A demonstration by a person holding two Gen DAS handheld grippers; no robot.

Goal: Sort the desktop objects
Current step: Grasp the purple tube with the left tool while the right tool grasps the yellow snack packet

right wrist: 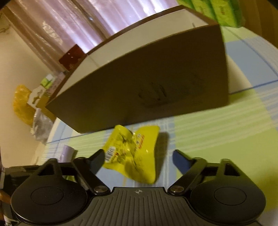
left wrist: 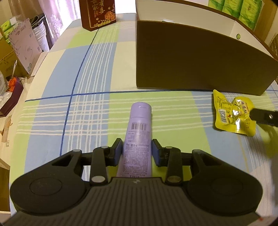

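A purple tube (left wrist: 139,125) lies on the checked tablecloth (left wrist: 97,73), cap pointing away from me. My left gripper (left wrist: 136,147) is shut on its lower body, both blue pads against its sides. A crumpled yellow snack packet (left wrist: 232,114) lies to the right, near the front of a brown cardboard box (left wrist: 191,60). In the right wrist view my right gripper (right wrist: 139,156) stands open around the yellow packet (right wrist: 133,149), its left fingertip (right wrist: 99,157) at the packet's edge and its right fingertip apart from it. The tube's cap (right wrist: 66,153) shows at lower left.
The big brown box (right wrist: 147,87) has a white open inside and blocks the far right of the table. A dark red gift box (left wrist: 99,13) stands at the far edge. Green tissue packs (left wrist: 243,8) sit behind. Cartons and clutter (left wrist: 19,52) line the left side off the table.
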